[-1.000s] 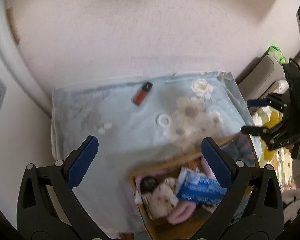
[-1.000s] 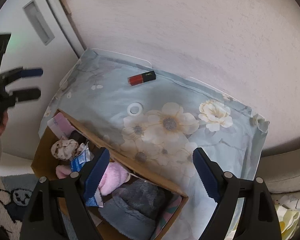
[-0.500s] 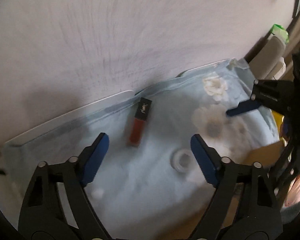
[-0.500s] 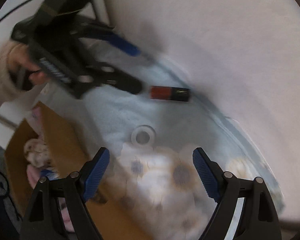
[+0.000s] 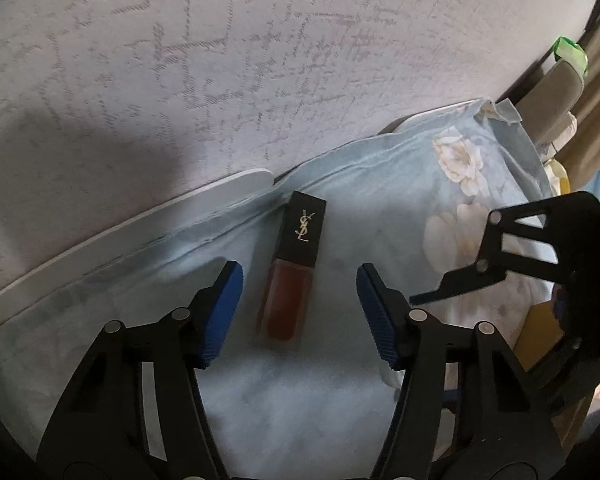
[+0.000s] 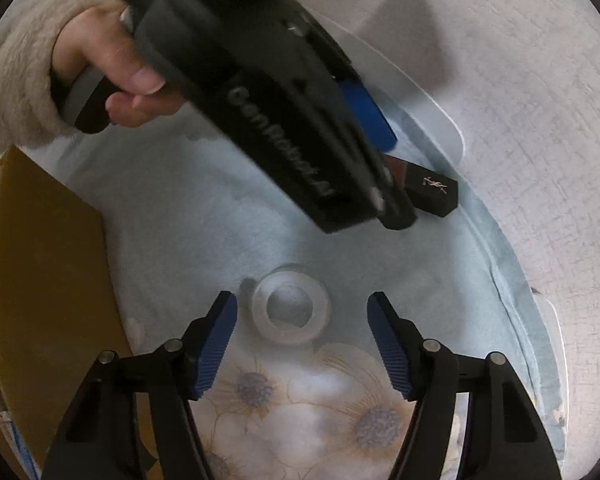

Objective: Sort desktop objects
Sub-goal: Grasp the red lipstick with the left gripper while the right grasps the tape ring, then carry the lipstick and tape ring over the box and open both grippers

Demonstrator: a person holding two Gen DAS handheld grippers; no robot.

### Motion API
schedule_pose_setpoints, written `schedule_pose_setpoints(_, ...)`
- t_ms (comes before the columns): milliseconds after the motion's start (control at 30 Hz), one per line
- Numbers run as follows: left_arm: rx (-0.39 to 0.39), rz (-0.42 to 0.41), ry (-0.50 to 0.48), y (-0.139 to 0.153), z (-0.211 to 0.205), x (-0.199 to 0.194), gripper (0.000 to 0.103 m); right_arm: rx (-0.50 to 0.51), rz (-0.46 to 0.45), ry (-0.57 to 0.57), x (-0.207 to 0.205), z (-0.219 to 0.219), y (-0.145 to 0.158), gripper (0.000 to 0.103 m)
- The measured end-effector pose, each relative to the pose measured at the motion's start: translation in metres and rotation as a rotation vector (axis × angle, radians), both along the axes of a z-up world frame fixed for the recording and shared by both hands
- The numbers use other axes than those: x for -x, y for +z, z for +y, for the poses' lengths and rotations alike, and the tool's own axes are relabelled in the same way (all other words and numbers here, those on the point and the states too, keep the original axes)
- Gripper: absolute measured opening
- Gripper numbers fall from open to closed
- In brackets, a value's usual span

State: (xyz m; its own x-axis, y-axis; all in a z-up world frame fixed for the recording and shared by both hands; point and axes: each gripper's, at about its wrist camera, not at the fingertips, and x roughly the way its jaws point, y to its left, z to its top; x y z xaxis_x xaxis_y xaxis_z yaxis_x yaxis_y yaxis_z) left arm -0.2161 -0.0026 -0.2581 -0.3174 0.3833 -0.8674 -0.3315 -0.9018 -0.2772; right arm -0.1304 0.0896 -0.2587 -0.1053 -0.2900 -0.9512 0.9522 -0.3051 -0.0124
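Textured pale wall (image 5: pixel 228 60) w/ woven-looking pattern fills most of the left-wrist view; dark shadow patch on it at left; white table edge (image 5: pixel 140 216) runs along its base; pale blue floral cloth (image 5: pixel 384 208) covers the top; beige chair back (image 5: pixel 556 92) & tan curtain (image 5: pixel 596 92) at far right; soft dim daylight.

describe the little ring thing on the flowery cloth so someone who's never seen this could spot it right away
On the pale blue floral cloth, look just above the big cream flowers, between the right gripper's open jaws. There lies a small translucent white ring, flat on the fabric. Unlike the dark rectangular lip gloss tube nearer the wall, it is round, pale and hollow.
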Motion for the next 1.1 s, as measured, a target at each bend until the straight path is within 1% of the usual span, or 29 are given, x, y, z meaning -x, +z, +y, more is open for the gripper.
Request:
schedule_pose_setpoints(33,0.011,0.01,-0.007,0.0,0.002,-0.001,0.052,-0.013,0.01,0.002,-0.001,0.0,-0.003,0.049)
schedule_pose_setpoints(67,0.021,0.014,-0.013,-0.001,0.003,-0.001,0.044,-0.023,0.004,0.007,-0.001,0.0,-0.005,0.045)
schedule_pose_setpoints(100,0.03,0.016,-0.021,-0.001,0.004,-0.001,0.032,-0.006,-0.01,0.007,-0.001,0.001,-0.004,0.039)
schedule_pose_setpoints(167,0.044,0.013,-0.027,-0.002,0.006,0.0,0.021,0.001,-0.023,-0.01,0.001,0.003,-0.004,0.039)
schedule_pose_setpoints(233,0.044,0.012,-0.033,-0.002,0.005,0.0,0.021,0.006,-0.026,-0.013,0.002,0.004,-0.004,0.039)
schedule_pose_setpoints(333,0.069,0.021,-0.046,0.002,0.007,-0.004,0.02,0.003,-0.023,-0.027,0.003,0.006,-0.003,0.039)
schedule_pose_setpoints(433,0.077,0.028,-0.046,0.009,0.005,-0.008,0.019,0.01,-0.028,-0.041,0.005,0.01,0.001,0.039)
schedule_pose_setpoints(600,0.066,0.041,-0.035,0.028,0.0,-0.019,0.019,0.011,-0.036,-0.079,0.006,0.014,0.011,0.039)
schedule_pose_setpoints(900,0.067,0.056,-0.01,0.079,-0.009,-0.054,0.019,0.011,-0.009,-0.143,0.0,0.026,0.051,0.039)
schedule_pose_setpoints(1100,0.048,0.08,0.049,0.119,-0.014,-0.088,0.019,0.039,-0.018,-0.204,-0.01,0.047,0.093,0.039)
